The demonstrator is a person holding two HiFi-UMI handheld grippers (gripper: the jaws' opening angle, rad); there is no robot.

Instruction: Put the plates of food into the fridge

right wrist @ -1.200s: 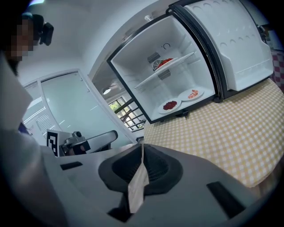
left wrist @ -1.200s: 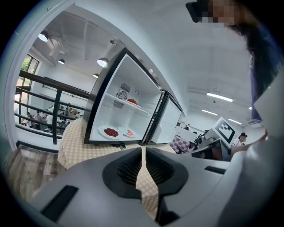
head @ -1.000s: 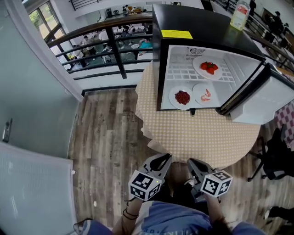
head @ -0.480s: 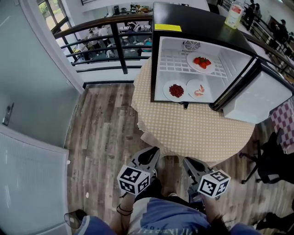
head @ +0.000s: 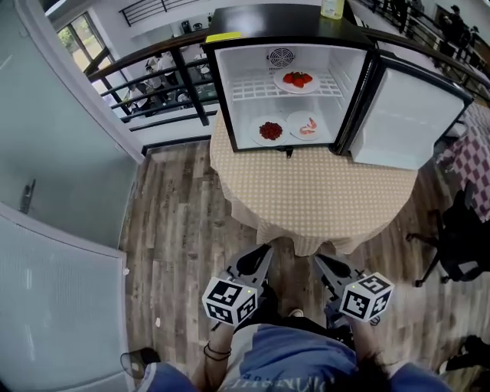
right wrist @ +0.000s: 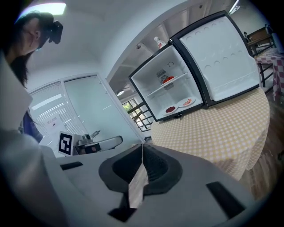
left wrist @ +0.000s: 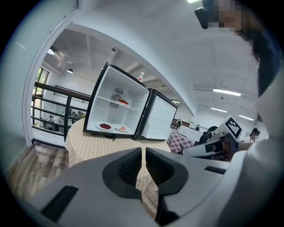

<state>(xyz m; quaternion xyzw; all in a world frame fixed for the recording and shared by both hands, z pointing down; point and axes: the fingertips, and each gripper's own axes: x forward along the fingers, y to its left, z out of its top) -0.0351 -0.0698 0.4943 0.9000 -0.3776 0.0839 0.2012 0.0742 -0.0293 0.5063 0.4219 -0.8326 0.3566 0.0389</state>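
Though unclear from the head view, gripper views show left gripper [left wrist: 143,149] and right gripper [right wrist: 142,146] closed.

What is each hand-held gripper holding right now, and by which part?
Nothing is held. The left hand-held gripper and the right hand-held gripper both have their jaws together, with nothing between them.

Open fridge [head: 268,15] holds three plates [head: 279,83] of food.

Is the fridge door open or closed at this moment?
Open. The fridge door stands swung out to the right, and three plates show inside the fridge.
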